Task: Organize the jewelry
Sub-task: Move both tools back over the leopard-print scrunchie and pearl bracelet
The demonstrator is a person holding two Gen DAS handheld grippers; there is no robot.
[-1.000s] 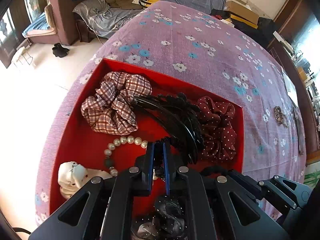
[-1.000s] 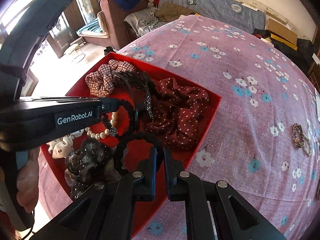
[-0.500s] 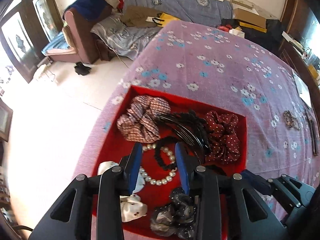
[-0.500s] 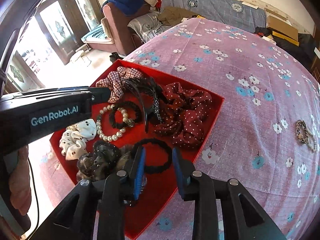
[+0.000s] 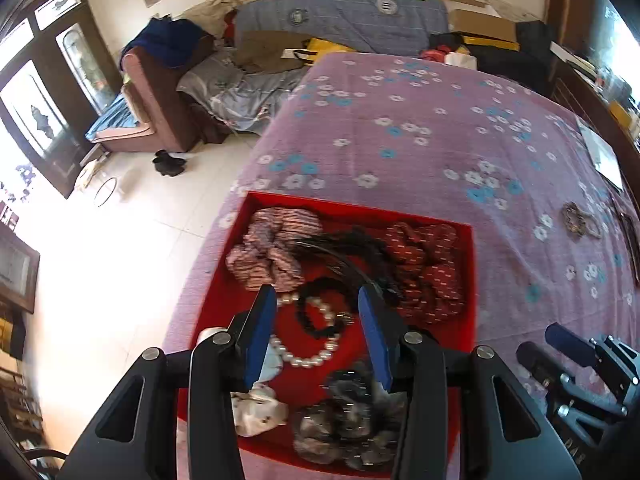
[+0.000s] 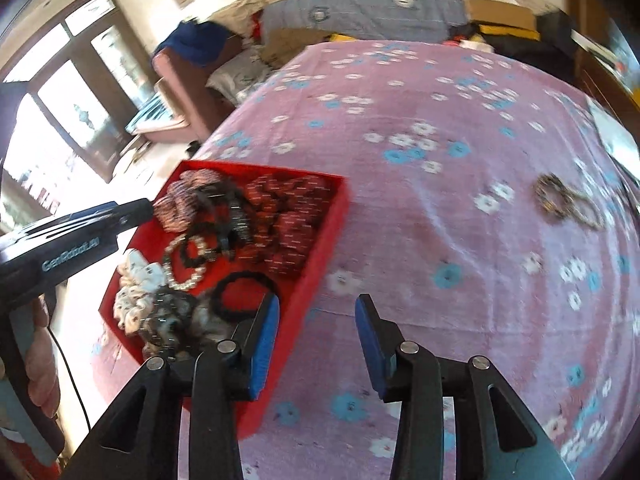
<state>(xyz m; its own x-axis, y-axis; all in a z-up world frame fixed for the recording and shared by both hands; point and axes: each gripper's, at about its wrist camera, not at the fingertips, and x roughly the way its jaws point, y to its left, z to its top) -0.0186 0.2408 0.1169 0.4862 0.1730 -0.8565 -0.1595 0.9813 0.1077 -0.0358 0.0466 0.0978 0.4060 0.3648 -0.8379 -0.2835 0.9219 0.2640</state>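
A red tray [image 5: 466, 280] [image 6: 320, 264] on the purple flowered cloth holds a plaid scrunchie [image 5: 268, 248], a dark red dotted scrunchie [image 5: 432, 268], a black hair comb [image 5: 344, 252], a pearl bracelet [image 5: 308, 356], a black bead bracelet [image 5: 320, 316], a black hair tie [image 6: 244, 292], a white scrunchie [image 5: 256, 408] and a dark sequin scrunchie [image 5: 348, 424]. My left gripper [image 5: 318, 312] is open and empty above the tray. My right gripper [image 6: 318, 312] is open and empty above the tray's right edge. A patterned bracelet [image 6: 568, 204] [image 5: 580, 220] lies on the cloth far right.
The bed's left edge drops to a tiled floor [image 5: 132, 216]. A sofa [image 5: 156, 92] and piled bedding [image 5: 340, 20] stand beyond the bed. A white paper [image 5: 604, 156] lies at the bed's right edge. My right gripper shows in the left wrist view [image 5: 580, 368].
Both grippers opened, releasing the black bead bracelet and the black hair tie into the tray, then rose and pulled back. The right gripper has swung right over the tray's edge.
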